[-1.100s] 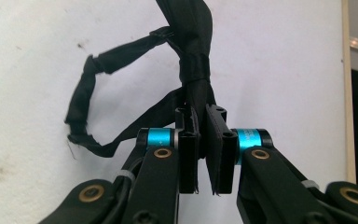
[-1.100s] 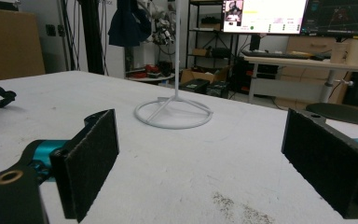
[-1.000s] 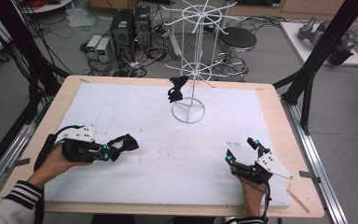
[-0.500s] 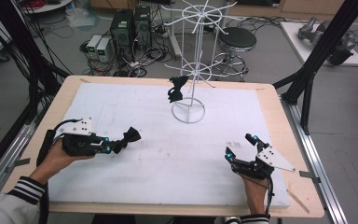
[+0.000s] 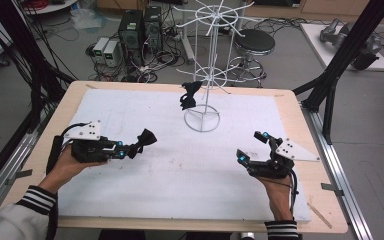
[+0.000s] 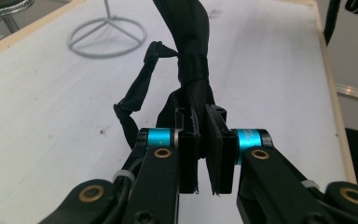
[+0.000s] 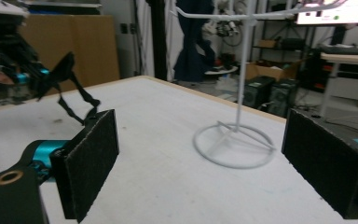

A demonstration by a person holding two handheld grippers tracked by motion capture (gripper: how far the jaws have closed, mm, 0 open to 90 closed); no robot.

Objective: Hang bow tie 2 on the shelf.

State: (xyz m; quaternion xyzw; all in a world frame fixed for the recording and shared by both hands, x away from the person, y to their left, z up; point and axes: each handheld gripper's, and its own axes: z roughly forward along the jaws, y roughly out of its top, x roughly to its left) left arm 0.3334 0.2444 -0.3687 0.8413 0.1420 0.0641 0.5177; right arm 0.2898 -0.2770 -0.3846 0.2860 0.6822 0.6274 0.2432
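My left gripper (image 5: 129, 148) is shut on a black fabric bow (image 5: 145, 136) and holds it just above the white mat at the left. In the left gripper view the pads (image 6: 188, 140) pinch the black bow (image 6: 193, 65), and a thin strap loop hangs to its left. A second black bow (image 5: 188, 95) hangs on the white wire rack (image 5: 202, 119) at the table's middle back. My right gripper (image 5: 251, 146) stands open at the right with nothing between its fingers. The right gripper view looks past its wide-apart pads (image 7: 91, 158) at the rack's ring base (image 7: 235, 144) and at the left gripper with its bow (image 7: 67, 70) farther off.
A white mat (image 5: 180, 170) covers most of the wooden table (image 5: 300, 115). The rack's wire arms (image 5: 215, 15) spread above its base. Computers, cables and a stool (image 5: 254, 42) stand on the floor behind the table.
My right gripper has lifted off the mat, still open. The left gripper has shifted slightly right and up with the bow in it.
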